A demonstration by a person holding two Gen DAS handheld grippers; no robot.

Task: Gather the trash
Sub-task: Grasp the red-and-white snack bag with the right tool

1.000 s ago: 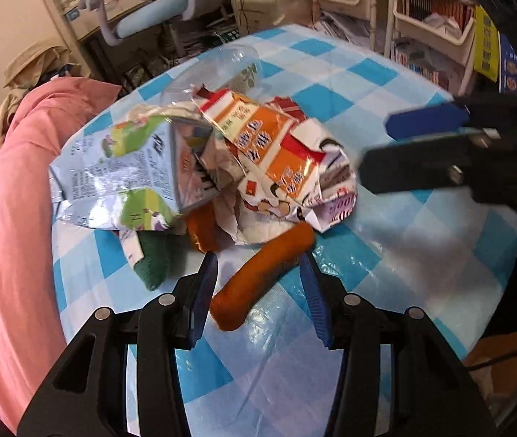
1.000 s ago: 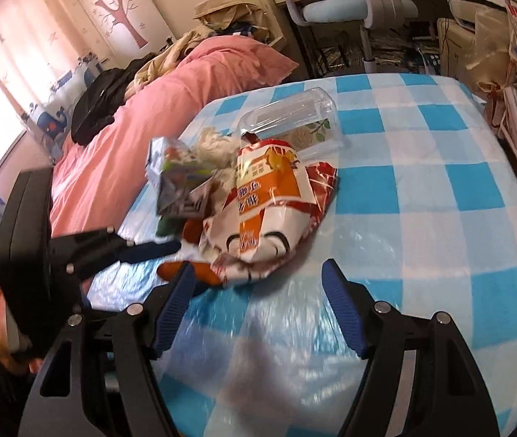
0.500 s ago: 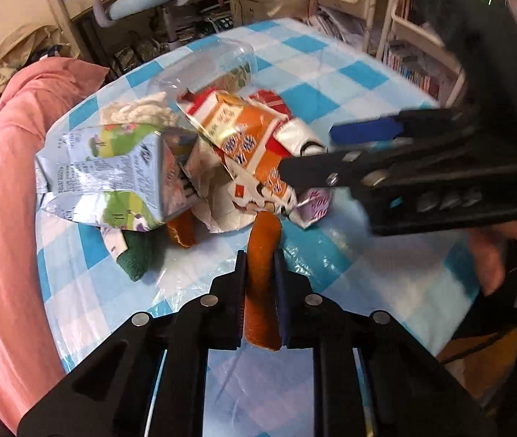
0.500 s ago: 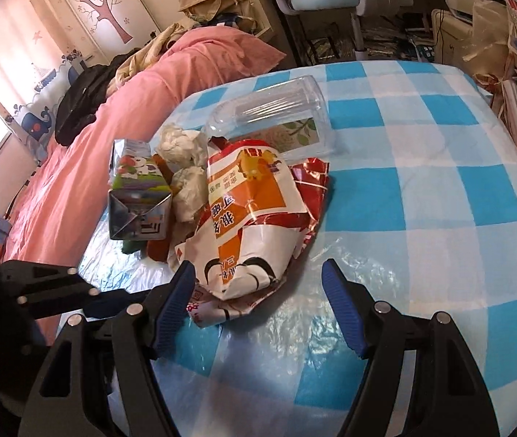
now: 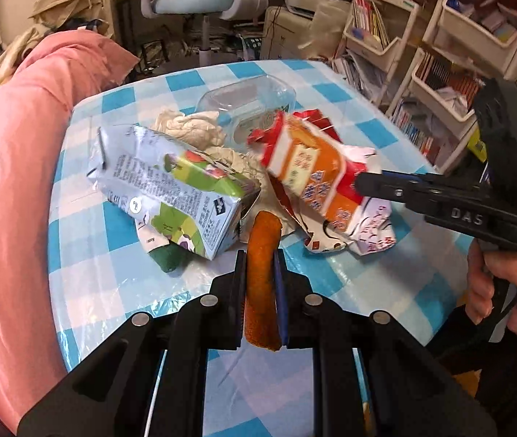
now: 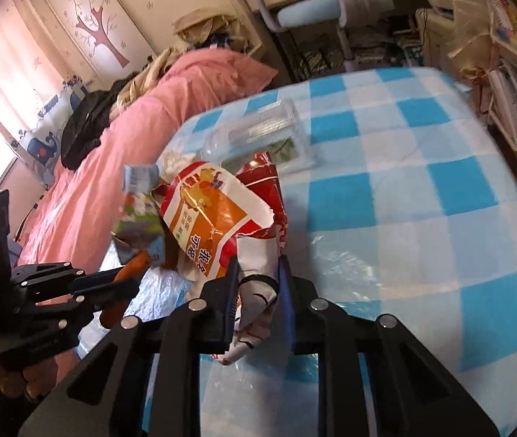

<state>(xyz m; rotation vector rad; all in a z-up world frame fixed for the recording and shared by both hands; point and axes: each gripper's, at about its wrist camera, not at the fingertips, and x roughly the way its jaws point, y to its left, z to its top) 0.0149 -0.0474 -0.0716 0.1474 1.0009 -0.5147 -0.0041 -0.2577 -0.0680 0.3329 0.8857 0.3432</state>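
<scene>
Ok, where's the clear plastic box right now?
The clear box lies on the table at the far side of the trash pile, behind the snack bag and beside the crumpled tissue.

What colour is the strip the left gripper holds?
Orange strip, clearest in the left wrist view.

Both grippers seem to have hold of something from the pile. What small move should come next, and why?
Probably lift both clear of the pile. The left gripper is shut on the orange peel, and the right gripper is closing on the snack bag, its corner between the jaws. Carton and tissue lie close, so rise slowly.
</scene>
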